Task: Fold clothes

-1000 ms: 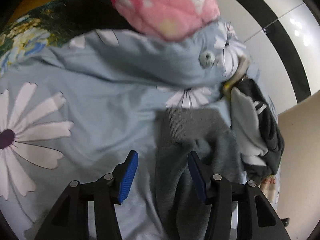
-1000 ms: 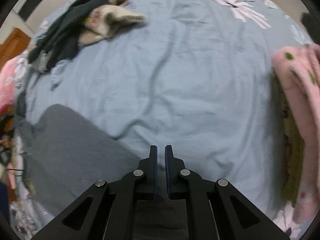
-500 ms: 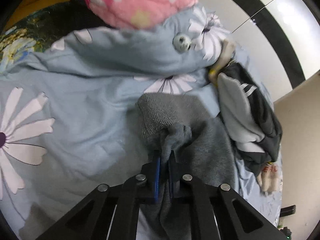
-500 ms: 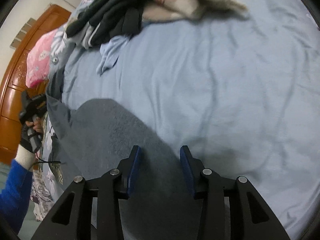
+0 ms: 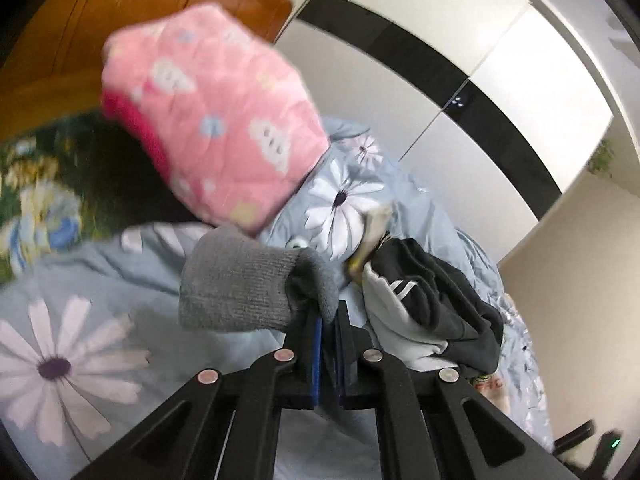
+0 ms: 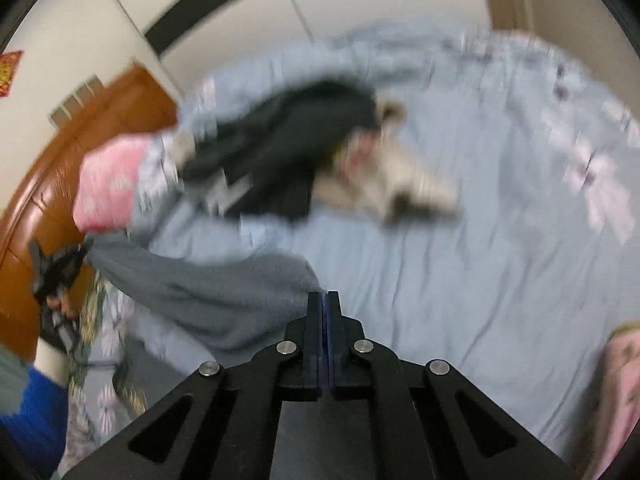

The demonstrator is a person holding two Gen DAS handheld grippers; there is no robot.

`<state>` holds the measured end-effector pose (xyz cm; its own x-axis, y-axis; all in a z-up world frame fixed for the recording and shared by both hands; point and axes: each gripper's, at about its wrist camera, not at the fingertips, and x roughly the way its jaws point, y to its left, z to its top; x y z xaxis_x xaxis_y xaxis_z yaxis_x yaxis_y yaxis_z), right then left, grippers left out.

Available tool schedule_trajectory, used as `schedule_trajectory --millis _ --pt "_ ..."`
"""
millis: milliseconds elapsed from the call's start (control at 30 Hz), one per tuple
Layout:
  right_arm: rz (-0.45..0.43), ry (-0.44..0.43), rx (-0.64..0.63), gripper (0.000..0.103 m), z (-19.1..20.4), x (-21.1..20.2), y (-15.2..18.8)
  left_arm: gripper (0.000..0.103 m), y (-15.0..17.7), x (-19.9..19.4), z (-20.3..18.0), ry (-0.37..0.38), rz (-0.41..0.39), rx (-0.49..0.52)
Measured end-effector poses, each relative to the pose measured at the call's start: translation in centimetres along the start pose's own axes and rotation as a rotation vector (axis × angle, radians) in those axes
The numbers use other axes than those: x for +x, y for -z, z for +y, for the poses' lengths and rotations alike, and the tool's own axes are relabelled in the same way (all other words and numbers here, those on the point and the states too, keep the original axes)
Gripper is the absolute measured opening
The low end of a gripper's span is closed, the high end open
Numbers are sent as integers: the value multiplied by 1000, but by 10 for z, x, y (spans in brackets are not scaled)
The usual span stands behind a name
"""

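A grey knit garment [image 5: 236, 280] with a ribbed hem hangs lifted above the blue flowered bedsheet [image 5: 60, 320]. My left gripper [image 5: 328, 314] is shut on a bunched corner of it. In the right wrist view the same grey garment [image 6: 208, 284] stretches off the bed, from the left gripper [image 6: 76, 258] at the far left to my right gripper [image 6: 325, 300]. The right gripper is shut on the garment's near edge. That view is blurred by motion.
A pile of dark clothes [image 5: 432, 292] with a pale garment [image 6: 400, 176] lies on the bedsheet [image 6: 480, 240] beyond. A pink quilted pillow [image 5: 216, 120] leans by the wooden headboard [image 5: 120, 20]. A hand and blue sleeve [image 6: 32, 412] show at lower left, and a pink blanket [image 6: 616, 392] at lower right.
Left gripper shut on the grey garment's corner and lifted it. Right gripper opened over the garment, then shut on its edge and rose, so the garment now hangs between both.
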<state>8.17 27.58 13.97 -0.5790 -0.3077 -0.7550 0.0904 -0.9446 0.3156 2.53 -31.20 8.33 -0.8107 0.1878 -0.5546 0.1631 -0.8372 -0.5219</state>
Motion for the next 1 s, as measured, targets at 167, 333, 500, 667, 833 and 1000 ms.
schedule_trajectory --millis 167,333,500,667,833,1000 --pt "100 104 42 1 -26 54 12 6 13 25 16 -86 51 -13" --pt "212 129 65 2 -39 100 38 6 29 58 42 -175 112 -74" --pt "166 86 53 12 -47 68 33 5 35 78 59 -273 127 -95" --pt "108 102 133 32 -77 31 36 5 33 64 72 -301 124 -110" --pt "131 133 316 32 -132 18 59 5 42 51 86 -306 156 -140" --pt "165 -53 414 43 -140 26 79 7 78 36 68 -245 214 -145"
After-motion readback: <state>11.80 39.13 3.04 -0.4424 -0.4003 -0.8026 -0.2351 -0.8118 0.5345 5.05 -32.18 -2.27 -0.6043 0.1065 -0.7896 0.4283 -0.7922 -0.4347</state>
